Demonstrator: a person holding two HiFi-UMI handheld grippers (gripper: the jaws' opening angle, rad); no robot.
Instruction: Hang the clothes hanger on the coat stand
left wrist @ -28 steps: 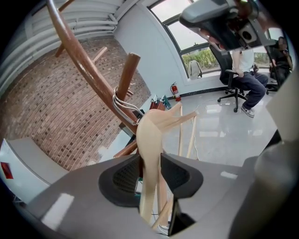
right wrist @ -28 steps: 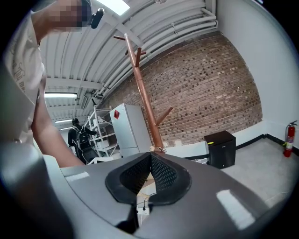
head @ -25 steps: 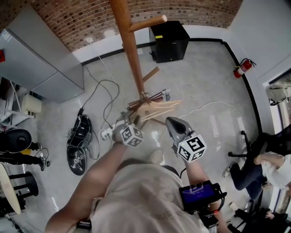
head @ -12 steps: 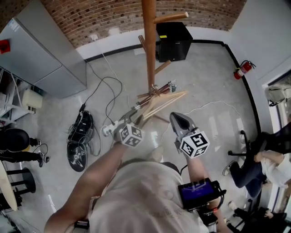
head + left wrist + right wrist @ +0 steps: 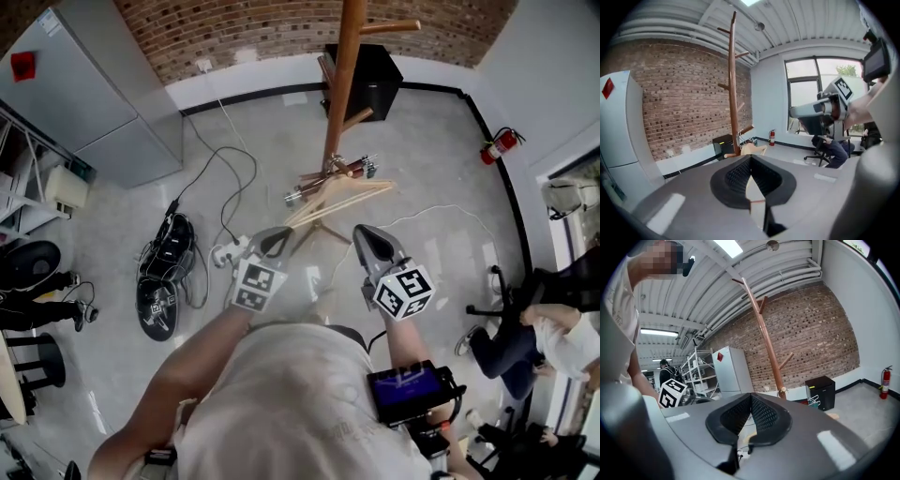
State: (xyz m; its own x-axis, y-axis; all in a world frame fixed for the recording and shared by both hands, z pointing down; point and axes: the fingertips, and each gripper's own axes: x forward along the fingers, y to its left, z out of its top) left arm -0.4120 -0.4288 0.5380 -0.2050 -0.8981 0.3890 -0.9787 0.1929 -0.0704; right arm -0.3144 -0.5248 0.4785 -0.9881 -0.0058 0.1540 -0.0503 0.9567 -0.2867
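Standing straight ahead of you, the wooden coat stand [image 5: 341, 86] is the target. Its upper peg [image 5: 389, 26] angles upward, so a hook dropped over it should stay put.

The wooden clothes hanger [image 5: 345, 197] is not yet on the stand. It shows low beside the stand's base and well short of the upper peg.

Your left gripper [image 5: 277, 238] carries it. The jaws have just been closing and now pinch one end of the hanger's arm. Wood shows beyond the tips and in the gap behind the pads. Gripping the end, in line with the jaws, probably leaves the middle free to reach a peg.

Your right gripper [image 5: 364, 236] is pressed together on nothing. It is near the hanger but apart from it, likely held ready to steady it.

Limits of view:
- The head view cuts off the stand's top; read the higher pegs in the left gripper view.
- A metal clip hanger [image 5: 333, 176] sits low against the stand. You cannot tell whether it hangs from a low peg or rests on the base.
- The wooden hanger's hook cannot be made out in any view.
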